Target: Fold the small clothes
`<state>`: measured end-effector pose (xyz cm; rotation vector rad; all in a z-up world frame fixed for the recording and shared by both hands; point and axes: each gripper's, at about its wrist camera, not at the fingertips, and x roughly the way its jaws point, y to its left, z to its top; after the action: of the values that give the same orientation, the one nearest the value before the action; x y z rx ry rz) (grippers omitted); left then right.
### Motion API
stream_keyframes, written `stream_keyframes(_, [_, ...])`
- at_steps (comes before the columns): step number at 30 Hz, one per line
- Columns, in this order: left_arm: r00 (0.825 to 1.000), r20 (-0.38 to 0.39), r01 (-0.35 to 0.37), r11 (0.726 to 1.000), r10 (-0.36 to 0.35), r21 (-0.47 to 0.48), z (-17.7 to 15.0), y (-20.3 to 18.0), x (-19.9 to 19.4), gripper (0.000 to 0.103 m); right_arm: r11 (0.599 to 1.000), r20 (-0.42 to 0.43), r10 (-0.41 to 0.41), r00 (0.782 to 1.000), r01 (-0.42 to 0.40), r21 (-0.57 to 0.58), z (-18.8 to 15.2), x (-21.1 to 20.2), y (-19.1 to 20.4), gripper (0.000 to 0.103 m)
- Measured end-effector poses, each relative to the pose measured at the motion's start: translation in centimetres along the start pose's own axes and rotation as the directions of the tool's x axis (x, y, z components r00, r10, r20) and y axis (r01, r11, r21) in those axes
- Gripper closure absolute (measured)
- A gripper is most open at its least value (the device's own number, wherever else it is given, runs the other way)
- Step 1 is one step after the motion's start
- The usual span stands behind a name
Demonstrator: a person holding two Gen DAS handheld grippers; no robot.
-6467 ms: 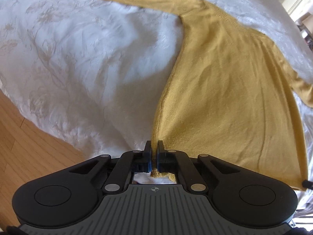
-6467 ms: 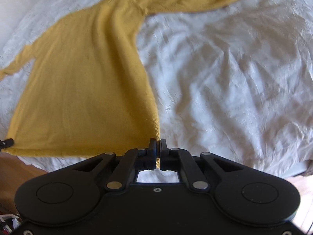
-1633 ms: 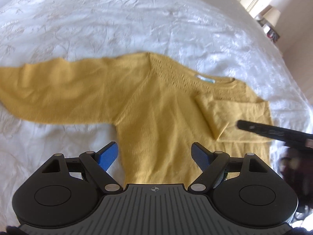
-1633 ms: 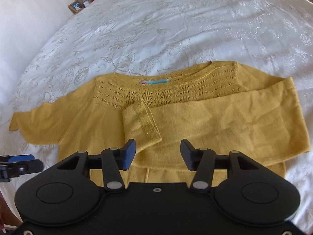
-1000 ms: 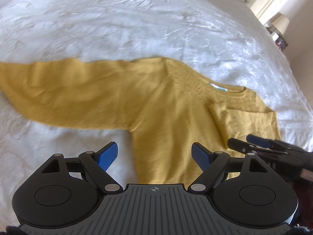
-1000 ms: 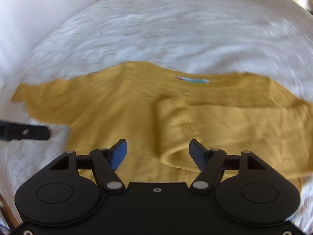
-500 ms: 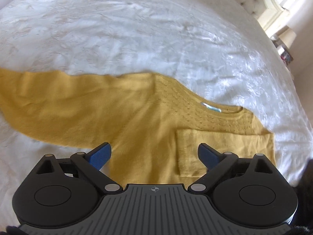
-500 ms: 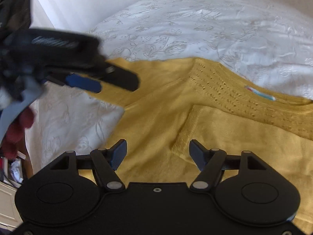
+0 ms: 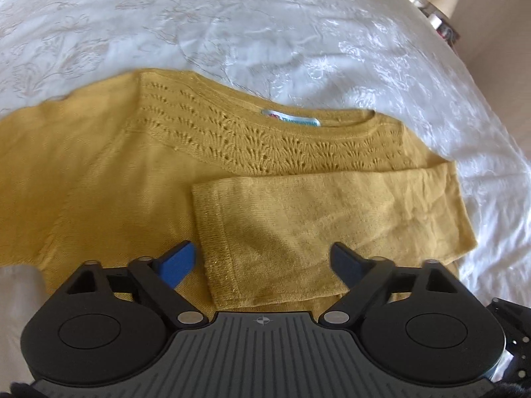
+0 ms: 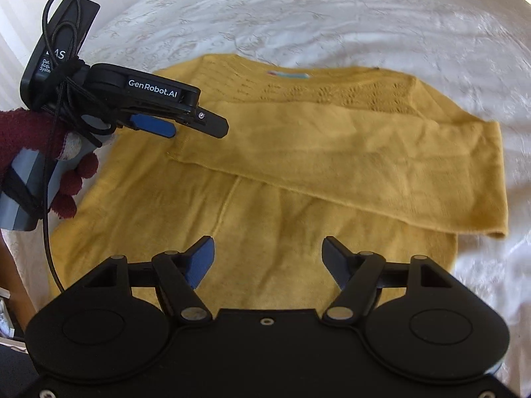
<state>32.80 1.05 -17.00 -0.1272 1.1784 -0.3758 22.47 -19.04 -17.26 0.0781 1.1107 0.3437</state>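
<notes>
The yellow sweater [image 9: 139,199] lies flat on the white bed [image 9: 265,33], w/ its right sleeve [image 9: 332,219] now folded across the chest. Both hands let go: the left gripper [image 9: 262,260] just closed a bit but is still spread over that cuff w/ nothing pinched, and the right gripper [image 10: 268,258] is spread & empty too. The left sleeve prob. goes next.
</notes>
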Motion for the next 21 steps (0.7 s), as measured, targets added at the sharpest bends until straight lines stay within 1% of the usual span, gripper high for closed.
stream_keyframes(1, [1.0,-0.003,-0.001,1.0,0.001,0.003,0.0,0.0,0.3,0.025,1.0,-0.007,0.0,1.0,0.0,0.009,-0.2,0.1,-0.1,0.029])
stream_keyframes(6, [1.0,-0.01,0.005,0.999,-0.005,-0.036,0.5,0.6,1.3,0.026,0.999,-0.031,0.016,0.999,-0.015,0.047,-0.5,1.1,-0.7,0.029])
stream_keyframes(9, [1.0,-0.009,-0.02,0.998,0.019,-0.059,0.7,1.0,1.5,0.029,0.998,-0.031,0.022,0.999,-0.02,0.059,-0.5,1.2,-0.9,0.029])
stream_keyframes(10, [1.0,-0.008,-0.027,0.998,0.026,-0.064,0.7,1.0,1.5,0.031,0.998,-0.031,0.022,0.999,-0.02,0.064,-0.5,1.3,-1.0,0.028])
stream_keyframes(12, [0.999,-0.014,-0.031,0.996,0.03,-0.078,0.9,1.0,1.6,0.032,0.997,-0.032,0.019,0.999,-0.017,0.073,-0.6,1.3,-1.2,0.028])
stream_keyframes(13, [0.999,-0.017,-0.039,0.996,0.038,-0.08,1.0,0.9,1.6,0.036,0.997,-0.033,0.017,0.999,-0.015,0.078,-0.7,1.3,-1.2,0.028])
stream_keyframes(14, [0.998,-0.009,-0.055,0.995,0.055,-0.082,1.1,0.7,1.5,0.052,0.996,-0.034,0.015,0.999,-0.012,0.083,-0.8,1.2,-1.3,0.028])
stream_keyframes(15, [0.997,0.003,-0.076,0.994,0.076,-0.085,1.2,0.5,1.3,0.063,0.996,-0.036,0.013,0.999,-0.009,0.09,-0.9,1.2,-1.3,0.028])
stream_keyframes(16, [0.997,0.012,-0.077,0.993,0.079,-0.088,1.3,0.3,1.1,0.085,0.995,-0.037,0.009,0.999,-0.006,0.098,-1.0,1.1,-1.4,0.028])
stream_keyframes(17, [0.998,0.009,-0.054,0.994,0.056,-0.092,1.5,0.2,0.9,0.095,0.994,-0.039,0.006,0.999,-0.001,0.106,-1.1,1.0,-1.5,0.028])
stream_keyframes(19, [1.0,0.016,-0.015,0.996,0.017,-0.093,1.9,-0.4,0.3,0.096,0.993,-0.043,-0.002,0.999,0.007,0.119,-1.3,0.8,-1.6,0.028])
stream_keyframes(21, [0.999,0.054,0.0,0.998,0.003,-0.067,2.5,-1.4,-1.1,0.097,0.992,-0.047,-0.011,0.999,0.017,0.126,-1.5,0.7,-1.5,0.028])
